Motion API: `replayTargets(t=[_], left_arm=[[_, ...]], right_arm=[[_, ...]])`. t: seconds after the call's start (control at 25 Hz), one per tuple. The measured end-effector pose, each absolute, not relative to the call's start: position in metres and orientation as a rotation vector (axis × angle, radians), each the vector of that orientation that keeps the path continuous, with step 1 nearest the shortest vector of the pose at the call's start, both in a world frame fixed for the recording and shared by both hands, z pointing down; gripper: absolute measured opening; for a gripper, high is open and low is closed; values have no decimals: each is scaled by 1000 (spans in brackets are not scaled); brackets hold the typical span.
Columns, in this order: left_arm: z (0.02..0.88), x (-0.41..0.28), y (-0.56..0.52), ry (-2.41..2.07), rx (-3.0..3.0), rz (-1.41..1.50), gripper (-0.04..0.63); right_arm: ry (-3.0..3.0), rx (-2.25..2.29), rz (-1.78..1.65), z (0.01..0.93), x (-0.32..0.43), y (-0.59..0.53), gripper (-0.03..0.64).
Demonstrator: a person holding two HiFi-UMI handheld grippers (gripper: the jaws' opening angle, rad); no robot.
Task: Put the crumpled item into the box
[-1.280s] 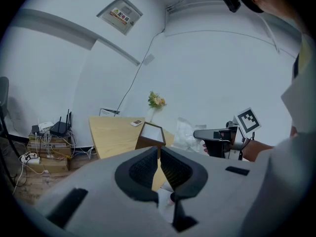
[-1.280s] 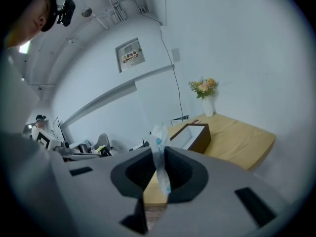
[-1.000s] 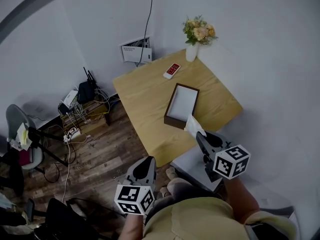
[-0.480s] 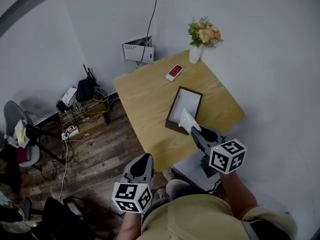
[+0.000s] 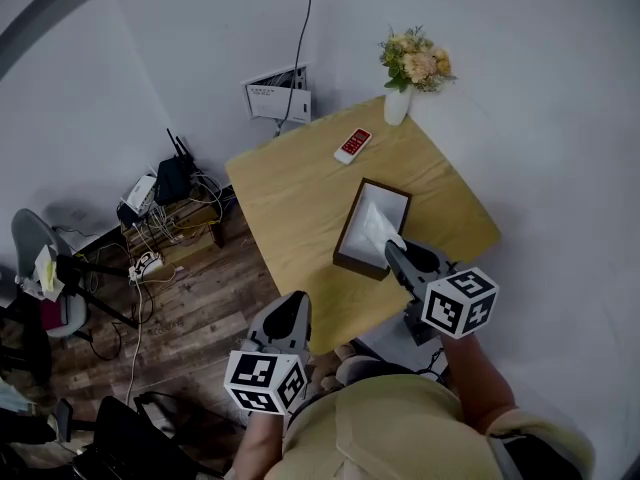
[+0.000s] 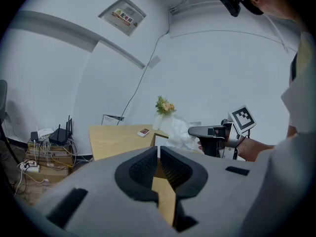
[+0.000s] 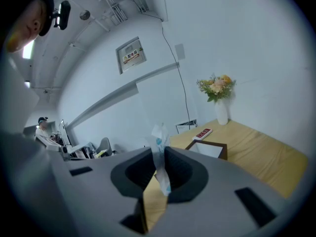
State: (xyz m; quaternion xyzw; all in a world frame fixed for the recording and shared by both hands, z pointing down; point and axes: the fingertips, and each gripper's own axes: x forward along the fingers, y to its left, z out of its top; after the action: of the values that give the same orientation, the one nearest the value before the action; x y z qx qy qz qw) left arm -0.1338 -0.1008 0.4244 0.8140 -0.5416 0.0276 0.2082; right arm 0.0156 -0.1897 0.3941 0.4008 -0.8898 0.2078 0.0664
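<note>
A crumpled white tissue (image 5: 378, 230) hangs from my right gripper (image 5: 392, 251), whose jaws are shut on it, above the near end of the open dark-brown box (image 5: 350, 230) on the wooden table (image 5: 290, 188). In the right gripper view the tissue (image 7: 160, 154) sticks up between the closed jaws of that gripper (image 7: 158, 166), with the box (image 7: 207, 148) ahead. My left gripper (image 5: 290, 316) is shut and holds nothing, low and to the left off the table's near corner; its view shows the gripper (image 6: 158, 158), the tissue (image 6: 180, 134) and the right gripper (image 6: 193, 132).
A red-and-white remote (image 5: 353, 145) lies near the table's far edge. A white vase of flowers (image 5: 411, 68) stands at the far corner. Left of the table are a low stand with routers and cables (image 5: 165, 193), a wood floor and an office chair (image 5: 40, 268).
My right gripper has carried the tissue forward, from beside the box's near edge to over its near end. The left gripper has shifted only slightly.
</note>
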Motion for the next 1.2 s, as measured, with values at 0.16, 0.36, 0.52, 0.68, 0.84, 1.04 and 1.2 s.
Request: replayTargets(t=[0.16,0.36,0.52,0.68,0.84,1.04,1.2], left_arm=[[422,-127,-120,-1501,2271,86,35],[421,-120,-140,-1497,2270,99,35],[420,-118,-153,-1494,2267,113,35],[420,-114,-164,-1490,2270,126,35],[423,-113,-173,-1489,2263,142,35],[426,-112,-182,-1492,2248,151,35],[429,-112,-188,-1494,2233,158,35]], right_arm=[[-2684,1209,632,395,20,-207,60],[-2682,1216,660,397,27,-225,60],[-2687,1214,677,398,29,-236,60],[-2687,1208,693,402,31,-246,60],[-2685,1196,703,406,30,-254,60],[-2677,1181,718,411,31,-264,60],[-2672,1162,733,415,28,-270,60]])
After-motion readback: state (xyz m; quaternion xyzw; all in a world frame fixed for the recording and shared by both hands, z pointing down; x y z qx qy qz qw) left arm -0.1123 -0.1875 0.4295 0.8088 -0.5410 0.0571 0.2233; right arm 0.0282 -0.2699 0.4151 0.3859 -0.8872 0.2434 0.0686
